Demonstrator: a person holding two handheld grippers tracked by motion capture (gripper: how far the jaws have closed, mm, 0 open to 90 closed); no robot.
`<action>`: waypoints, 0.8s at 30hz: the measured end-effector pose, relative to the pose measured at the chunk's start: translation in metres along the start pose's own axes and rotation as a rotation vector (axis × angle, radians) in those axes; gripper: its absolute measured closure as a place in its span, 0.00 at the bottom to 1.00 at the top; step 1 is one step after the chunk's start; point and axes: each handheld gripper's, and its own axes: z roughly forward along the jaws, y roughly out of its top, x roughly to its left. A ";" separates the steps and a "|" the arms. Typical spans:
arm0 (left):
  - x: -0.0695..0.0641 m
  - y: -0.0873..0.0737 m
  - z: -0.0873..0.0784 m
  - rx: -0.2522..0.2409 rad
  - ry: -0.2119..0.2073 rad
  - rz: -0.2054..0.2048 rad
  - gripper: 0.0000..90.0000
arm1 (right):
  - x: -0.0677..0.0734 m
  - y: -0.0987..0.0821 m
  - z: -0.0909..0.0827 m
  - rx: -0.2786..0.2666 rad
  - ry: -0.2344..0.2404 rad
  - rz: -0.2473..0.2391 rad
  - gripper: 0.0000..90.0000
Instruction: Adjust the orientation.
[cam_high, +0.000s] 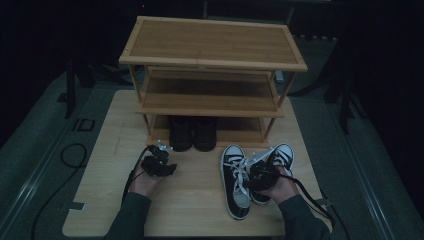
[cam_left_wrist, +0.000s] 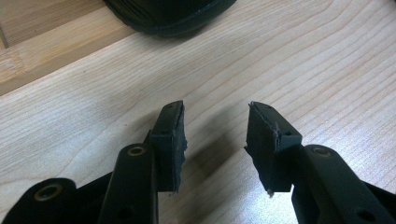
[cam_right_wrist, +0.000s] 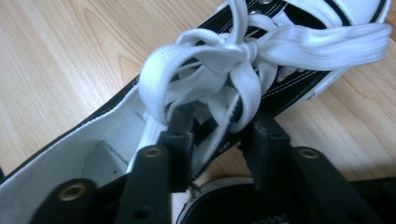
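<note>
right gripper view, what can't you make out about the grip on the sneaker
- Right gripper, right gripper view: the white laces cover the fingertips, so whether the pads press the sneaker is unclear.
- High view: the hand covers the right sneaker's heel.
- Left gripper view: the dark shoe is cut off by the top edge.

Dark sleeves (cam_high: 131, 214) — black claws, brass-ringed screws (cam_left_wrist: 136, 150).

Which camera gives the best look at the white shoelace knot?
The right gripper view: the white shoelace knot sits large and sharp just beyond the right gripper. The high view shows it small and dim; the left gripper view looks at bare table.
</note>
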 end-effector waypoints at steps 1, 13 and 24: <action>0.000 0.000 0.000 0.000 -0.001 0.000 0.64 | 0.001 0.001 0.000 0.006 -0.008 0.003 0.77; 0.001 0.000 0.000 0.000 0.000 -0.001 0.64 | 0.005 0.003 -0.002 -0.019 0.027 -0.048 0.94; 0.001 0.000 0.001 0.005 0.002 0.000 0.64 | -0.003 -0.002 -0.025 -0.111 0.007 -0.036 0.65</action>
